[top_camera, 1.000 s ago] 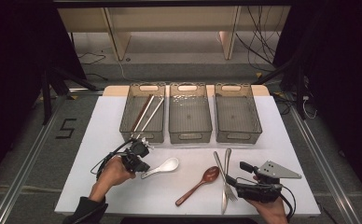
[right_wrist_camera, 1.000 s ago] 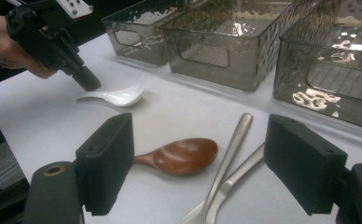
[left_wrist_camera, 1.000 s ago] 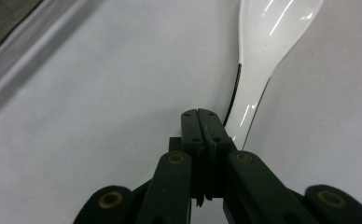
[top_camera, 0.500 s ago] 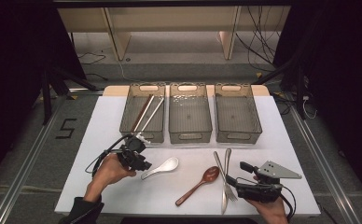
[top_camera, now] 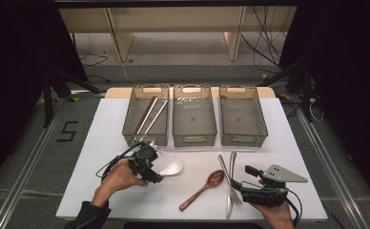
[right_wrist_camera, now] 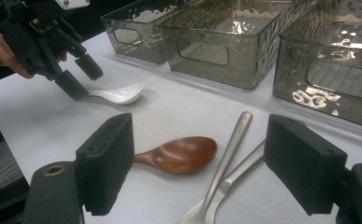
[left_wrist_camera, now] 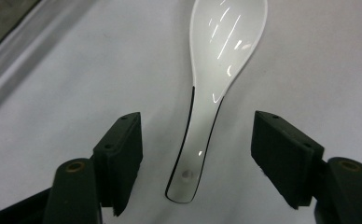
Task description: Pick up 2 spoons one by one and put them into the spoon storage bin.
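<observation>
the white spoon lies flat on the white tabletop, its handle between the spread jaws of my left claw, not yet gripped. my right claw hangs released near the tabletop's front edge, over the wooden spoon and two metal utensils. three grey bins stand behind; the left one holds chopsticks.

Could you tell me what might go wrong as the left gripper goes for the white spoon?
1. The left gripper is open around the glossy, narrow handle of the white spoon, which lies flat on the table; closing could squeeze it out sideways.
2. If the spoon skids, its bowl points toward the wooden spoon and could knock it.
</observation>
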The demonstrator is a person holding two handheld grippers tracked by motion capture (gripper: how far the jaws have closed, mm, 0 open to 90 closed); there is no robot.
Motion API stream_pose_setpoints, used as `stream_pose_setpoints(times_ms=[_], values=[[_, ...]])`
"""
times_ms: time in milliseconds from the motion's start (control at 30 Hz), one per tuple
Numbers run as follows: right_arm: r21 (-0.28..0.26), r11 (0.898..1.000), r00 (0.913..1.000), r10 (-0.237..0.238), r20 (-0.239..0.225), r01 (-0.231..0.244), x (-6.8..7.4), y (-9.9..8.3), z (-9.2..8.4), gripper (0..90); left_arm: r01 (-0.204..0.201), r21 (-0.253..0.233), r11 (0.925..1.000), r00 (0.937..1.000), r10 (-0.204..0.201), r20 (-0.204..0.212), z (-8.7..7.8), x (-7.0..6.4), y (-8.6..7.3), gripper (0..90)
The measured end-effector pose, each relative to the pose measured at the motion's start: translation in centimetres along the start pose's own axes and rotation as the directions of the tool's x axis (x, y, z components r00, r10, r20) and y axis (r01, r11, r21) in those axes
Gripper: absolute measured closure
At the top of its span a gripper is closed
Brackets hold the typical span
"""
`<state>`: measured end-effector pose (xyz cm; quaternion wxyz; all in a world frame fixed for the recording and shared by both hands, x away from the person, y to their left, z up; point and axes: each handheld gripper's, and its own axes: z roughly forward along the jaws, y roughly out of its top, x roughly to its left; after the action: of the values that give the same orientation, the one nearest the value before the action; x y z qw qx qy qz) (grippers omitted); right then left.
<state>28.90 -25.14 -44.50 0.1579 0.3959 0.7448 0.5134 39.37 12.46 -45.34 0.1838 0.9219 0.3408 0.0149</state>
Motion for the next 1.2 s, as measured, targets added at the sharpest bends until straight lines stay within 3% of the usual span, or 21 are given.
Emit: stream_pose_setpoints(times_ms=[133,300,600,733,900,1200], values=[[0.0,1.0,1.0,0.001,0.001,-0.001,0.0,0.0,0.0,25.2,-0.013,0.03,0.9995,0.9999,0.013,-0.002,0.6,-0.2,0.0,43.5],[0.0,1.0,1.0,0.001,0.001,-0.001,0.0,0.0,0.0,25.2,-0.018,0.031,0.9994,0.9998,0.018,0.009,0.7,-0.4,0.2,54.1],[0.0,1.0,1.0,-0.001,0.002,0.001,0.0,0.0,0.0,25.2,-0.037,0.062,0.9974,0.9983,0.04,-0.042,1.2,-0.7,0.4,68.2],[0.001,1.0,1.0,-0.001,0.001,0.001,0.0,0.0,0.0,25.2,-0.067,0.075,0.9949,0.9957,0.072,-0.059,1.2,-1.0,0.6,70.1],[0.0,1.0,1.0,-0.001,0.003,0.001,0.0,0.0,0.0,25.3,-0.085,0.067,0.9941,0.995,0.088,-0.047,1.2,-1.1,0.5,75.0],[-0.001,1.0,1.0,-0.006,0.005,0.006,-0.1,0.0,-0.1,25.3,-0.074,0.024,0.997,0.9967,0.075,-0.032,1.0,-0.6,0.3,75.9]])
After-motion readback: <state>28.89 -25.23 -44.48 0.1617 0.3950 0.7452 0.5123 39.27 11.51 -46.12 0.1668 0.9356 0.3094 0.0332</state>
